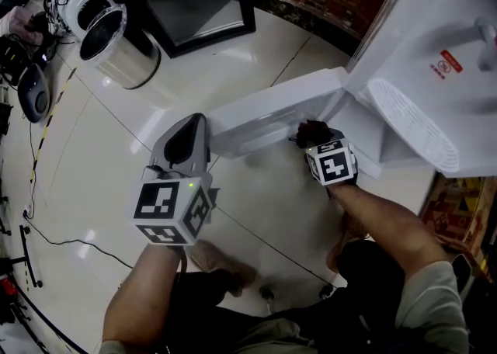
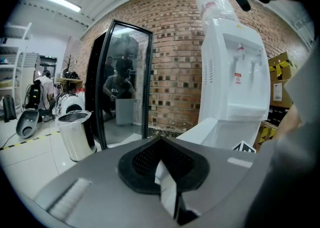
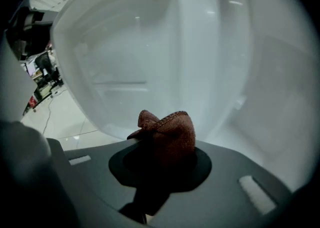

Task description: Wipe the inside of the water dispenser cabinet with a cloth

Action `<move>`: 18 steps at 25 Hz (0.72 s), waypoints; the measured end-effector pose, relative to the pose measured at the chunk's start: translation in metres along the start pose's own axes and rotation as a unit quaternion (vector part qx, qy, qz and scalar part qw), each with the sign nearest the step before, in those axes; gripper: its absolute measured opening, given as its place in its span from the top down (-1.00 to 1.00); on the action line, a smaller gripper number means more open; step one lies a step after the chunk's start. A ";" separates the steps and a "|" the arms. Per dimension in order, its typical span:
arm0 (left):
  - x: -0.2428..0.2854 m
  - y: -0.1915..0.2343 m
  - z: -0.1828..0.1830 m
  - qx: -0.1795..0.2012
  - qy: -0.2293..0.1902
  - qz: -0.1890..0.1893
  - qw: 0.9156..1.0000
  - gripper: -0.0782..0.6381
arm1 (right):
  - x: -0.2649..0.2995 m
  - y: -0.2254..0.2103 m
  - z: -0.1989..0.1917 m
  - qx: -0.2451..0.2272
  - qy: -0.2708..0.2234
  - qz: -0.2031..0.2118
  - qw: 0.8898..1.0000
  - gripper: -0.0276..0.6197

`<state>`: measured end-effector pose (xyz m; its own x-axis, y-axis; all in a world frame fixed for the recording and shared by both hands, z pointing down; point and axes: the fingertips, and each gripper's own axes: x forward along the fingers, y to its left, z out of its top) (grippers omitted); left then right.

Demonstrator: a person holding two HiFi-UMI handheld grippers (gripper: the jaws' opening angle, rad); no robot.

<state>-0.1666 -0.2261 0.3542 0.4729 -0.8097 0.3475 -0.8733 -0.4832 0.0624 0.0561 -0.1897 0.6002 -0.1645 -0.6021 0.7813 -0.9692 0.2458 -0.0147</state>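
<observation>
A tall white plastic water dispenser (image 1: 435, 73) stands ahead of both grippers. Its lower cabinet (image 3: 150, 57) fills the space in front of the right gripper (image 3: 162, 154), all smooth white walls. The white cabinet door (image 1: 272, 108) hangs open between the two grippers, its free edge near the left gripper (image 2: 167, 182). A glossy pale tiled floor (image 1: 101, 158) lies open to the left gripper's left. Further out that way stands a round silver bin (image 1: 116, 42) with a white liner.

The right gripper is clenched on a bunched reddish-brown woven cloth (image 3: 167, 132). The cloth's peak points into the cabinet; whether it touches a wall is unclear. The left gripper's jaws are pressed together, empty.
</observation>
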 end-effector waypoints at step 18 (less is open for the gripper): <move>-0.005 -0.005 0.000 -0.024 -0.002 -0.010 1.000 0.78 | 0.047 0.249 -0.020 -0.162 0.057 0.294 0.940 0.64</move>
<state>-0.1649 -0.2195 0.3522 0.4905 -0.8013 0.3425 -0.8683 -0.4829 0.1138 -0.1895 -0.1410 0.6457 -0.6166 -0.2086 0.7591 -0.6064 0.7408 -0.2890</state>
